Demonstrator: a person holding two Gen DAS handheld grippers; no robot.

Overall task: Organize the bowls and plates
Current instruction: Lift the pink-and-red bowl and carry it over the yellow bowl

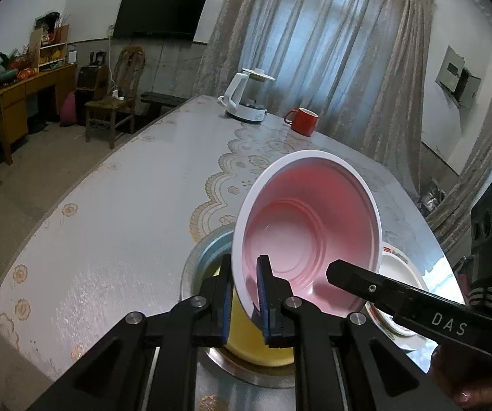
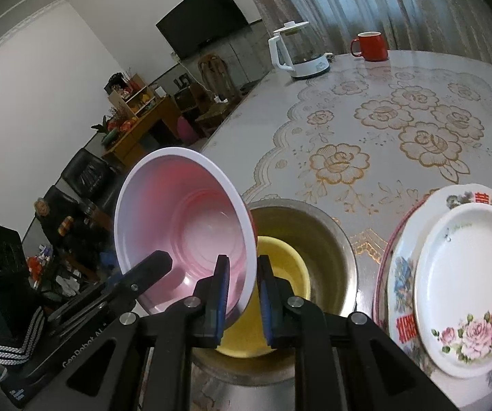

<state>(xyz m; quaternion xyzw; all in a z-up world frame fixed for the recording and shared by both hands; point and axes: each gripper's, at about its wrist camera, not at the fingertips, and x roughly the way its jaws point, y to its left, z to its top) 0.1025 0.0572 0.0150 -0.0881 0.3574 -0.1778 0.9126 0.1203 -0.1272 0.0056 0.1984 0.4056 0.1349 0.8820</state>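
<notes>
the left gripper (image 1: 246, 294) is pinching the near rim of the round pink plastic bowl with a white lip (image 1: 307, 233), one blue-padded finger sitting inside the wall and the other outside. the right gripper (image 2: 242, 294) is clamping the same bowl's rim on its opposite side, again one finger inside and one outside. judging by this two-sided grip, the bowl is being steadied by both tools so its thin wall is not twisting or slipping, and it is being carried tilted, its mouth facing toward the cameras rather than upward.

the pink bowl is hanging in the air just above the wide round stainless steel basin (image 2: 328, 239), which serves here as the landmark. it looks empty inside, showing only moulded rings on its floor. inside the steel basin a smaller round yellow plastic bowl (image 2: 280, 294) is sitting, also apparently empty; the pink bowl is likely being brought to nest with it, and it would need levelling first.

just right of the steel basin, in the right wrist view, a white porcelain plate with pink roses (image 2: 468, 287) is lying on a larger floral-bordered plate (image 2: 400, 274), so the plates are already stacked.

well beyond the basin, at the far edge of the lace-patterned table (image 2: 348, 130), a white electric kettle with a glass body (image 2: 297, 51) and a red ceramic mug (image 2: 370, 46) are standing apart from the dishes.
</notes>
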